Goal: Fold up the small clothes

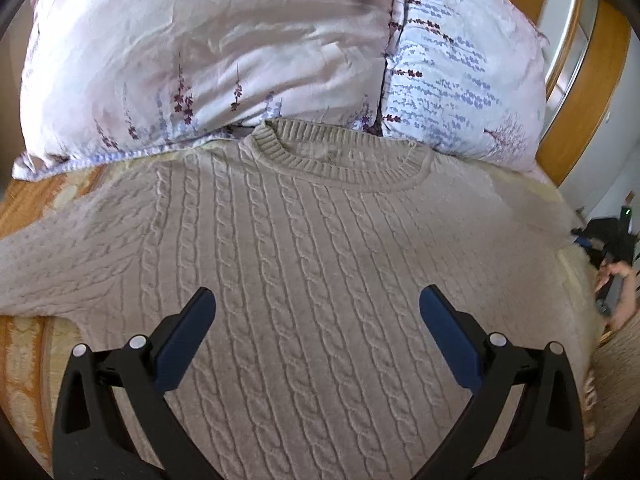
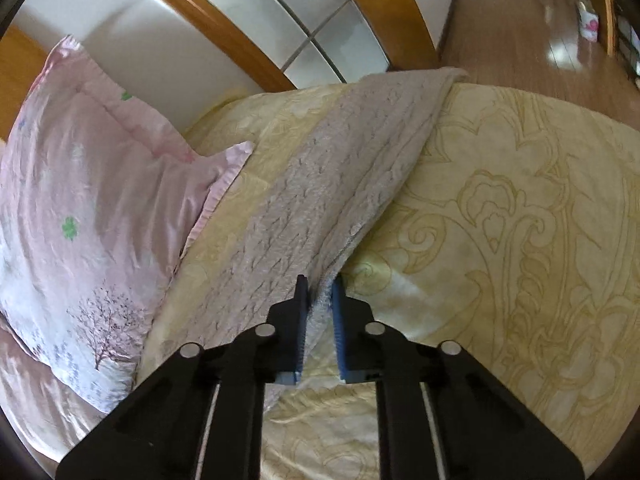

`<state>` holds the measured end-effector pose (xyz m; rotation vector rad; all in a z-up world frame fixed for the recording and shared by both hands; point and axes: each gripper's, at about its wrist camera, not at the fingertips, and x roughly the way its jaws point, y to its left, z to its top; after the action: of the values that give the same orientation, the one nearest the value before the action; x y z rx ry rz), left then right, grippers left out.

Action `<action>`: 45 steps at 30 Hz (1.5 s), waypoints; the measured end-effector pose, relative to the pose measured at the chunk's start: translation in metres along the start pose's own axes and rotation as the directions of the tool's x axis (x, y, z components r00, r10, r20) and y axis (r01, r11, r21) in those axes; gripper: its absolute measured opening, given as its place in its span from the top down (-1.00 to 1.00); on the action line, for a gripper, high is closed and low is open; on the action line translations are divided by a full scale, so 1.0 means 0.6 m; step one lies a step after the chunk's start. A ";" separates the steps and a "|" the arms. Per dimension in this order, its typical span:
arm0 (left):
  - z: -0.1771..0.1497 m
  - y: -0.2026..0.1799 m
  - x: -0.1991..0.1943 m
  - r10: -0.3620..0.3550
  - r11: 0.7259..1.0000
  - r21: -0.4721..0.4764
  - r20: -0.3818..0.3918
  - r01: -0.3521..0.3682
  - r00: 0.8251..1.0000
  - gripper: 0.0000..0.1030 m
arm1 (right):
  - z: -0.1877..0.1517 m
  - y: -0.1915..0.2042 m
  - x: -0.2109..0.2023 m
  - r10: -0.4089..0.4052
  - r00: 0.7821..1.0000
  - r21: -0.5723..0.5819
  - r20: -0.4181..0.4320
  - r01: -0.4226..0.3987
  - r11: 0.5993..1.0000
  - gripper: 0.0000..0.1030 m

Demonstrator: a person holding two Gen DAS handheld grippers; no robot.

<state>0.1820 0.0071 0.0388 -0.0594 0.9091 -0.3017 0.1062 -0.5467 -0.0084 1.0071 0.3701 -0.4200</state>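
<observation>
- Left wrist view: beige cable-knit sweater lies flat, front up, on a yellow patterned bedspread; the ribbed collar sits at 12 o'clock of the garment, touching the pillows.
- Left gripper hovers over the lower chest of the sweater, jaws spread wide, nothing between the blue pads.
- One sleeve runs out toward 9 o'clock in this view; the other side of the sweater fades toward 3 o'clock, where a hand and dark gear show at the frame edge — blurred, details unreadable.
- Two floral pillows stand behind the collar, one pinkish, one with blue-lavender print at 1 o'clock.
- Right wrist view only: right gripper is closed narrowly on the edge of the sweater sleeve, knit fabric pinched between its fingers.
- The sleeve stretches from the gripper up toward 12–1 o'clock, lying on the bedspread, its far end near the bed's edge.
- This view also shows the wooden headboard at 11 o'clock, a pink pillow at 9 o'clock, and wood floor at 1 o'clock — none of the sweater's body or collar.
</observation>
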 end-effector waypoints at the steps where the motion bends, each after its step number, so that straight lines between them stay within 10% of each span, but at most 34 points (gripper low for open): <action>1: 0.002 0.005 0.002 -0.018 1.000 -0.018 -0.003 0.018 1.000 -0.97 | 0.000 0.007 -0.003 0.002 1.000 -0.019 0.014 -0.002 1.000 0.79; 11: 0.014 0.043 -0.006 -0.106 0.985 -0.126 0.068 0.114 0.992 -0.97 | -0.058 0.165 -0.111 0.245 0.965 -0.328 0.095 -0.202 0.923 0.81; 18: 0.015 0.054 -0.005 -0.137 0.972 -0.182 0.079 0.149 0.987 -0.97 | -0.228 0.307 -0.133 0.426 0.888 -0.502 -0.171 -0.451 0.738 0.81; 23: 0.008 0.050 0.012 -0.172 0.962 -0.206 0.042 0.177 0.984 -0.96 | -0.366 0.352 -0.078 0.332 0.862 -0.564 -0.383 -0.503 0.655 0.81; 30: 0.004 0.039 0.025 -0.231 0.949 -0.218 0.008 0.227 0.973 -0.94 | -0.385 0.322 -0.054 0.287 0.819 -0.463 -0.496 -0.530 0.711 0.71; 34: 0.005 0.037 0.025 -0.245 0.944 -0.226 0.007 0.241 0.969 -0.94 | -0.344 0.276 -0.052 0.346 0.781 -0.261 -0.519 -0.531 0.806 0.19; 37: 0.008 0.036 0.024 -0.256 0.938 -0.239 0.008 0.251 0.967 -0.94 | -0.321 0.245 -0.034 0.379 0.762 -0.116 -0.525 -0.505 0.855 0.19; 45: 0.006 0.041 0.018 -0.255 0.938 -0.242 0.007 0.249 0.967 -0.94 | -0.272 0.218 -0.020 0.305 0.880 -0.095 -0.364 -0.360 0.928 0.19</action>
<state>0.1967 0.0273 0.0281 -0.4005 0.9600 -0.4300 0.1441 -0.3418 0.0136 0.9634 0.5241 0.1035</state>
